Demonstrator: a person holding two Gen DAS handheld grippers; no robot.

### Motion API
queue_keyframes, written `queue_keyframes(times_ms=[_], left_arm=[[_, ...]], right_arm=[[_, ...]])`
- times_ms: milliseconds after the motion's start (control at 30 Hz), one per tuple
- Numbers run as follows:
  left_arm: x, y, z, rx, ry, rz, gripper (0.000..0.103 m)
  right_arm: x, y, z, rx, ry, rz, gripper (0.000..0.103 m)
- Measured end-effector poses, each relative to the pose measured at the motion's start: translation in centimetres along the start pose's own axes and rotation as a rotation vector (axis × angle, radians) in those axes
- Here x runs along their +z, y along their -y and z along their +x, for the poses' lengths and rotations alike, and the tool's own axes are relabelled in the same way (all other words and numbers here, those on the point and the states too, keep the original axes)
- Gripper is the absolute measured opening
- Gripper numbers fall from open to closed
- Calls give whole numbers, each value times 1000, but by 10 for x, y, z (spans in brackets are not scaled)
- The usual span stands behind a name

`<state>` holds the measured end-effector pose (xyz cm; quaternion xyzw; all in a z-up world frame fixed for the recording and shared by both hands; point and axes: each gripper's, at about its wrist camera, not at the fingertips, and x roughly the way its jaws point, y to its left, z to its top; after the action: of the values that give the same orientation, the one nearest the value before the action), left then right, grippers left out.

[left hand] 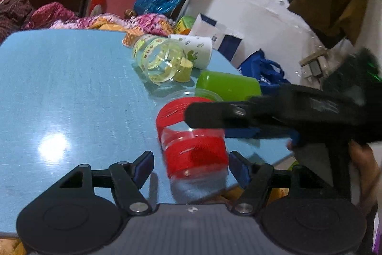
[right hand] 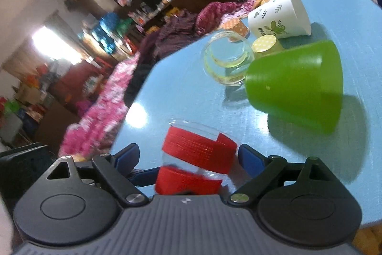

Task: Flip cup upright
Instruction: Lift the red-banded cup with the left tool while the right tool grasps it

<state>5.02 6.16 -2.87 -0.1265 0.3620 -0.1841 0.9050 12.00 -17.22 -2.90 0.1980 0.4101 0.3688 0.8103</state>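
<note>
On the blue tabletop (left hand: 71,87), near its edge at about 5 o'clock in the left wrist view, sits the clear cup with red bands (left hand: 194,149), blurred. The left tongs (left hand: 191,165) are spread, a blue pad on either side of the cup; whether the pads touch it cannot be told. The right tongs (left hand: 210,123) reach in from 3 o'clock across the cup's upper part. In the right wrist view the right tongs (right hand: 188,155) are likewise spread around the cup (right hand: 195,159), which lies tilted between the pads. Beyond it, toward 1 o'clock, a green cup (right hand: 296,85) stands mouth-down, with a clear yellow-banded cup (right hand: 226,59) and a white paper cup (right hand: 279,16) farther back.
</note>
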Motion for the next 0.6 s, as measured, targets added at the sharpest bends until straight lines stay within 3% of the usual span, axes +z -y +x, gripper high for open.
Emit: queue_keyframes(times_ms=[133, 400, 600], left_arm=[[-11, -14, -25, -42, 51, -7, 73], [-19, -53, -61, -47, 163, -82, 75], [-21, -80, -59, -53, 179, -164, 77]], right_arm=[[7, -11, 10, -64, -61, -47, 79], [18, -37, 31, -214, -215, -207, 79], [28, -49, 55, -290, -326, -275, 77]])
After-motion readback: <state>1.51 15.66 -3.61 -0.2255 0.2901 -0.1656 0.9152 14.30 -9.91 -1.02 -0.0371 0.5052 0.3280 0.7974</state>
